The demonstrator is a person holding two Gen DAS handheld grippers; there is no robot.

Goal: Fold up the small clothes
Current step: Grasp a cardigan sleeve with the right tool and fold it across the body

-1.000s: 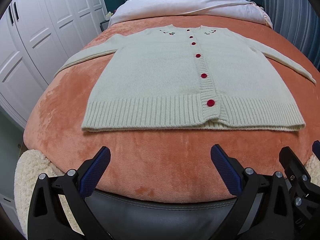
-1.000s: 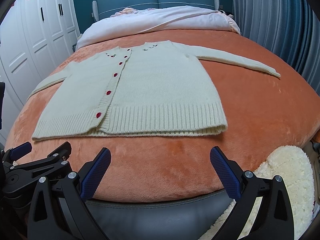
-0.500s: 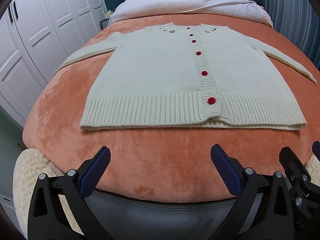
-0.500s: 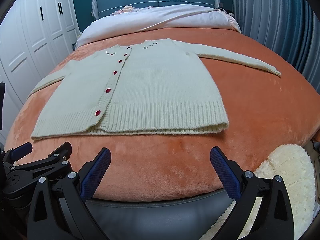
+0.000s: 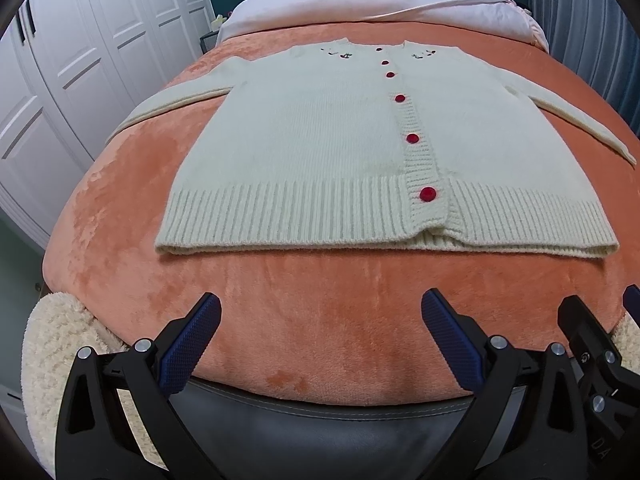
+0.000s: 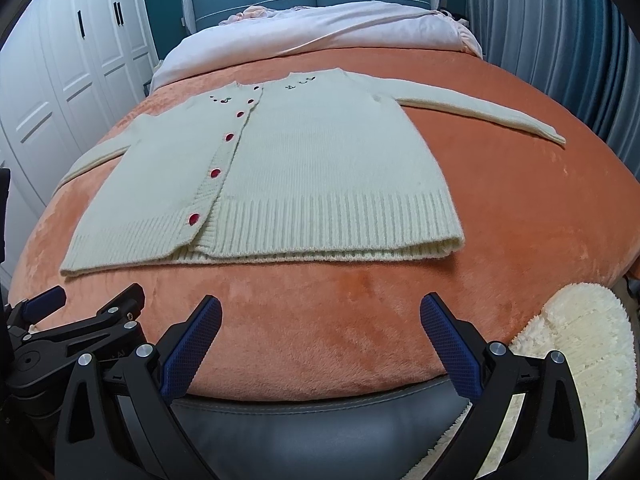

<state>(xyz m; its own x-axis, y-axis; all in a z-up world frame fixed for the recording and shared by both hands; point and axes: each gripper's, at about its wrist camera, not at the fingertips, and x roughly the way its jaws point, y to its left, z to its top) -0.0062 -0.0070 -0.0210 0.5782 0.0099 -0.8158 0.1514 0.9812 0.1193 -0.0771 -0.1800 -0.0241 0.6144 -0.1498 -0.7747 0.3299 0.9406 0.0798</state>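
A cream knitted cardigan point(image 5: 328, 148) point(image 6: 304, 168) with red buttons lies flat and buttoned on the orange blanket point(image 5: 304, 300) point(image 6: 520, 208), both sleeves spread sideways. My left gripper point(image 5: 320, 320) hovers open at the bed's foot, short of the ribbed hem. My right gripper point(image 6: 320, 320) is open too, level with it, nothing between its blue pads. Each gripper shows at the other view's edge: the right gripper point(image 5: 592, 344) and the left gripper point(image 6: 80, 328).
White wardrobe doors point(image 5: 60, 80) stand to the left. Grey curtains point(image 6: 560, 40) hang on the right. A pale duvet point(image 6: 320, 28) covers the bed's head. Fluffy cream rugs point(image 5: 52, 360) point(image 6: 580, 352) flank the dark padded bed end point(image 5: 320, 432).
Both grippers have edged slightly forward toward the cardigan's hem, which now looks a little nearer. Jaws stay open; the cardigan has not moved.
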